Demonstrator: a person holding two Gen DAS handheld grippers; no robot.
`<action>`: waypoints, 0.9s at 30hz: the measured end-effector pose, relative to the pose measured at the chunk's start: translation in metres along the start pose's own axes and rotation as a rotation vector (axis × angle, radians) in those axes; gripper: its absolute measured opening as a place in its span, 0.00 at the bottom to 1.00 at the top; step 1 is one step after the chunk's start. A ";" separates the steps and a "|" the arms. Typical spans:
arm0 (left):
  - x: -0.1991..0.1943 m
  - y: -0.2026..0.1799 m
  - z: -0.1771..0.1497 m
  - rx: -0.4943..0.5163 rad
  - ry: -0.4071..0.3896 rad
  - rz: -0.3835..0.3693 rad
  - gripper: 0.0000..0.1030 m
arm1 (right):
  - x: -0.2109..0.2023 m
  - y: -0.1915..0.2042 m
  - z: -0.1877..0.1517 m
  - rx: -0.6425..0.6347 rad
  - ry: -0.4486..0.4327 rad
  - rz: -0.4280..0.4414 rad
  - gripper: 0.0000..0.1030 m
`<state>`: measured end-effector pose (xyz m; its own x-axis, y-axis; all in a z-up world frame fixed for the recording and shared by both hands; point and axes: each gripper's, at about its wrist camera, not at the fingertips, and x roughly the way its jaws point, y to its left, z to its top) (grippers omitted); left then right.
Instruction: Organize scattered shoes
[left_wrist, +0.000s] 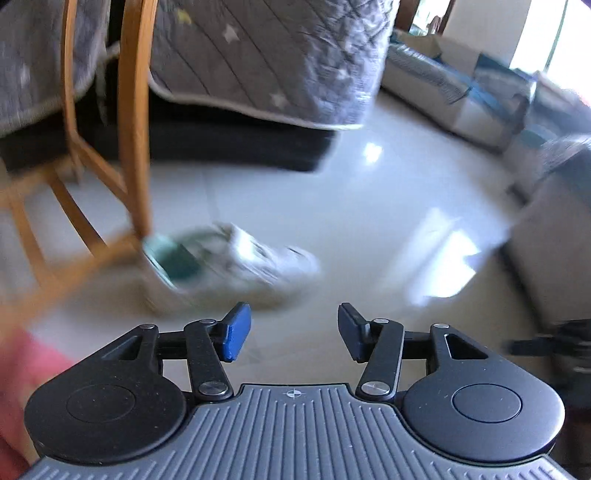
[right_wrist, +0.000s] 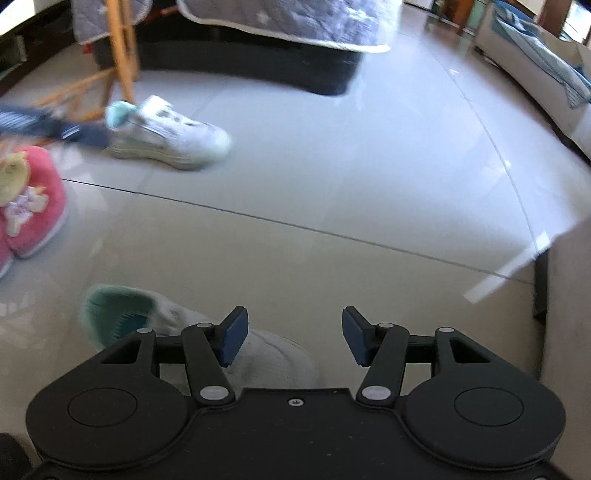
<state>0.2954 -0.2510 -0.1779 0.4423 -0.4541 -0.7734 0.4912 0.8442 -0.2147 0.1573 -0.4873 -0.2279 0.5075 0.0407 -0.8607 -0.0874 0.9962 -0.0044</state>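
Both jaws of the right hand-held gripper (right_wrist: 291, 336) stand apart, empty, above a grey sneaker (right_wrist: 207, 332) with a teal lining on the tiled floor (right_wrist: 332, 177). Farther off, a white sneaker (right_wrist: 168, 134) lies beside a wooden chair leg (right_wrist: 125, 51). Pink slippers (right_wrist: 29, 199) sit left. The left hand-held gripper (left_wrist: 293, 332) is likewise spread, holding nothing.

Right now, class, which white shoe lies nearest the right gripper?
The white shoe with the green lining just beneath the right gripper; the other white shoe sits far off by the chair.
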 end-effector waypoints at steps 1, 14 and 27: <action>0.005 0.002 0.004 0.019 0.003 0.022 0.52 | 0.000 0.003 -0.001 -0.008 -0.001 0.002 0.59; 0.061 0.034 0.028 0.148 0.066 0.214 0.54 | -0.002 0.056 0.001 -0.310 -0.040 -0.017 0.63; 0.073 0.018 0.012 0.151 0.126 0.064 0.14 | 0.012 0.040 0.000 -0.260 0.072 -0.016 0.66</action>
<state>0.3453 -0.2723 -0.2316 0.3833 -0.3534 -0.8533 0.5763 0.8135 -0.0780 0.1605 -0.4472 -0.2386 0.4495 0.0099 -0.8932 -0.3013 0.9430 -0.1411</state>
